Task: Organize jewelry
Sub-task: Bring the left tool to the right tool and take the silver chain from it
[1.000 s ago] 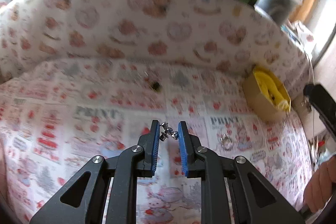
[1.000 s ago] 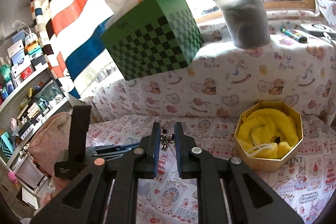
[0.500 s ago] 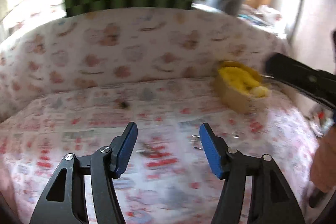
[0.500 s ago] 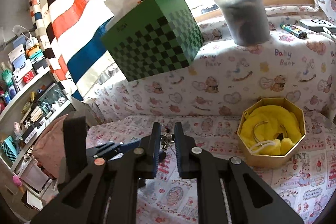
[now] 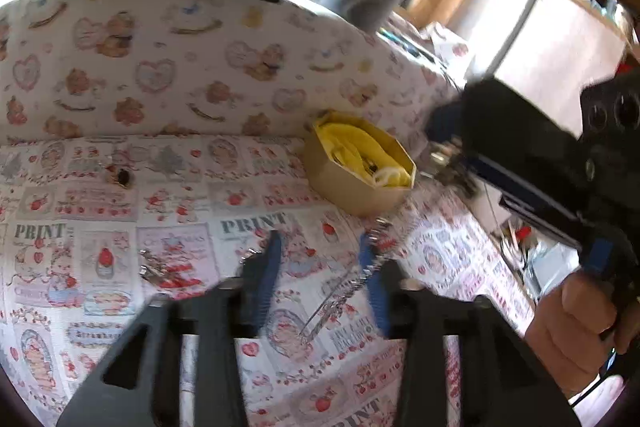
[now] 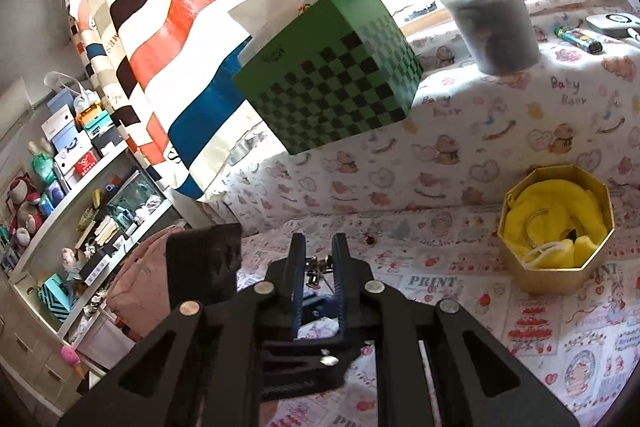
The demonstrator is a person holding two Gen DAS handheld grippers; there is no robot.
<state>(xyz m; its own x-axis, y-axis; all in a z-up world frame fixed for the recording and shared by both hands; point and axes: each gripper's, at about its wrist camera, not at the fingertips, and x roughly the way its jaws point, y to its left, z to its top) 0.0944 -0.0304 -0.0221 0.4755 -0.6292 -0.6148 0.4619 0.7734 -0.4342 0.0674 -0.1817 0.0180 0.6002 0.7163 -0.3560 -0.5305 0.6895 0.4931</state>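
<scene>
Your right gripper [image 6: 317,259] is clamped on a small metal charm [image 6: 318,265]. Your left gripper [image 5: 320,263] has just been closing, its fingers apart and nothing pinched; a thin chain [image 5: 352,279] hangs by its right finger. The gold box [image 5: 358,163] sits at one o'clock on the surface [image 5: 120,211].

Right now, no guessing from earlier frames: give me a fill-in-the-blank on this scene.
1. The octagonal box is lined with ___ cloth.
2. The gripper pinching the small metal jewelry piece is in the person's ___ hand.
3. The checkered box on the ledge is black and ___.
4. The large word on the tablecloth beside the octagonal box reads ___.

Missing words: yellow; right; green; PRINT
</scene>
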